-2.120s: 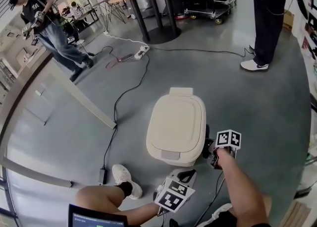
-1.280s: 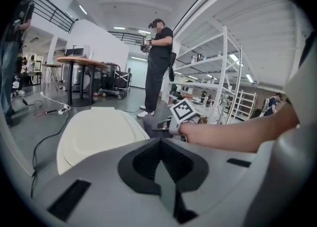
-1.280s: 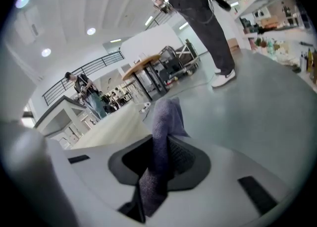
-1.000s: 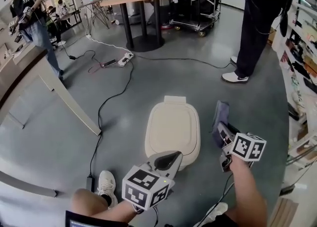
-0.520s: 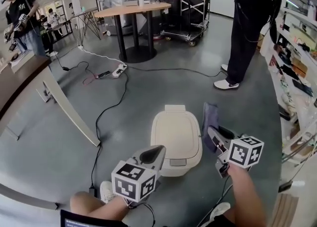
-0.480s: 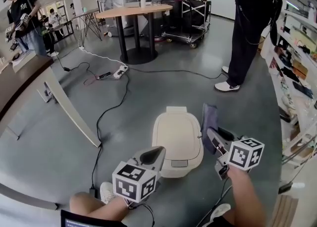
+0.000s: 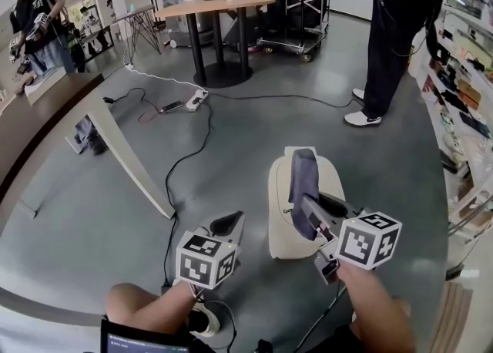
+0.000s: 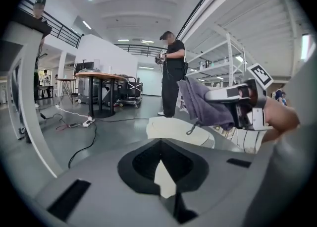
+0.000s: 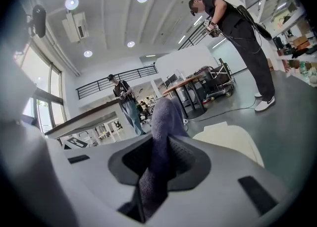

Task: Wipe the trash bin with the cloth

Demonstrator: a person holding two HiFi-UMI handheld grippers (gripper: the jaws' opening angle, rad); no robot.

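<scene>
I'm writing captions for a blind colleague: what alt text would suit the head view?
The right gripper holds a purple-grey cloth over a cream plastic trash bin standing on a grey floor. The left gripper, shut and empty, hovers left of the bin; a person stands beyond.

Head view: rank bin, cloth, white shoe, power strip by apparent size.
1. Bin
2. Cloth: held nearer the camera, so it may read larger than it is
3. White shoe
4. Power strip: not far off the shoe; both are small and distant, so this last order is unsure
</scene>
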